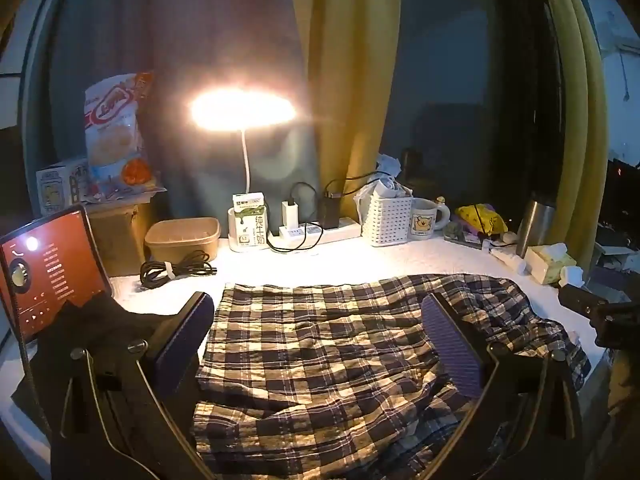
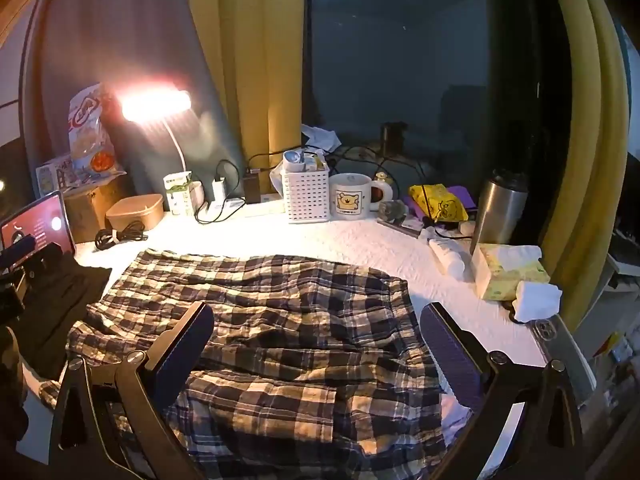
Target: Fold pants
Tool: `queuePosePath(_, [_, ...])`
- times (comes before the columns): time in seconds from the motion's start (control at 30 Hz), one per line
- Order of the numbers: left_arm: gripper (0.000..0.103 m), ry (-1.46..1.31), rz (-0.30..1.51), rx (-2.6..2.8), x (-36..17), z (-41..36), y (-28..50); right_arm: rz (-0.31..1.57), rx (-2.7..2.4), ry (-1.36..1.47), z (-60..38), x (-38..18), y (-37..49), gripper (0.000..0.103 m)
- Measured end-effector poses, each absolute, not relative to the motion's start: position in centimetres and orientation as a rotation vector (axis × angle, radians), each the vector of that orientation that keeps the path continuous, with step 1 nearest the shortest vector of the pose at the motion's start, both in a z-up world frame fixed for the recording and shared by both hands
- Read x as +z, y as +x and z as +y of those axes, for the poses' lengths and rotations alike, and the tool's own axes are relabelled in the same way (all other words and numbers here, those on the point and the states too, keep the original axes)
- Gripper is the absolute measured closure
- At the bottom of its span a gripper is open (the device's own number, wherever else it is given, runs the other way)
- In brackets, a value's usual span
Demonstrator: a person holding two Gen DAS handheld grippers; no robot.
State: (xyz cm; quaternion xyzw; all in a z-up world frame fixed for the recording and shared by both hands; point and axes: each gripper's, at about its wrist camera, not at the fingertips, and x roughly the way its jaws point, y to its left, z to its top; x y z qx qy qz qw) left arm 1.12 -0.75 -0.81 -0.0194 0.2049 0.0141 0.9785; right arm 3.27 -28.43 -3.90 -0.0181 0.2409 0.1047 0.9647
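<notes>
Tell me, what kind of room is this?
Probably a bedroom or dorm desk by a window at night. A lit desk lamp, a bear mug and yellow curtains stand behind the plaid pants spread on a white cloth.

Left gripper (image 1: 320,344): black frame, two flat fingers (image 1: 452,344) faced with ribbed purple-blue pads, round silver screws at the finger pivots, thin cable looping along the near left side. Right gripper (image 2: 316,344): same build, black frame, purple ribbed pads (image 2: 450,354), silver pivot screws, curved black linkage bars.
</notes>
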Motion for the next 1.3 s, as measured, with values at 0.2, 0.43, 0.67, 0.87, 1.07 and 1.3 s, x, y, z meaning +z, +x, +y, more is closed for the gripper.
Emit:
queuePosePath(0.2, [0.001,-0.035,0.427,0.022,-1.1,-1.2,1.4,0.492,0.212,-0.031,-28.6,-4.1,3.6,0.000])
queuePosePath(0.43, [0.001,-0.039,0.431,0.004,-1.1,-1.7,1.9,0.494,0.213,-0.043,-28.9,-4.2,4.1,0.000])
queuePosePath(0.67, [0.001,-0.043,0.437,-0.001,-1.0,-2.0,2.3,0.495,0.213,-0.048,-28.8,-4.0,4.3,0.000])
queuePosePath(0.87, [0.001,-0.048,0.440,-0.009,-1.3,-2.1,2.3,0.497,0.220,-0.054,-28.7,-4.0,4.5,0.000])
queuePosePath(1.07, [0.001,-0.054,0.442,-0.016,-1.4,-1.9,2.0,0.497,0.229,-0.070,-28.1,-4.0,4.4,0.000])
queuePosePath(1.3, [0.001,-0.057,0.442,-0.015,-1.2,-1.8,1.8,0.500,0.231,-0.071,-28.1,-3.8,4.3,0.000])
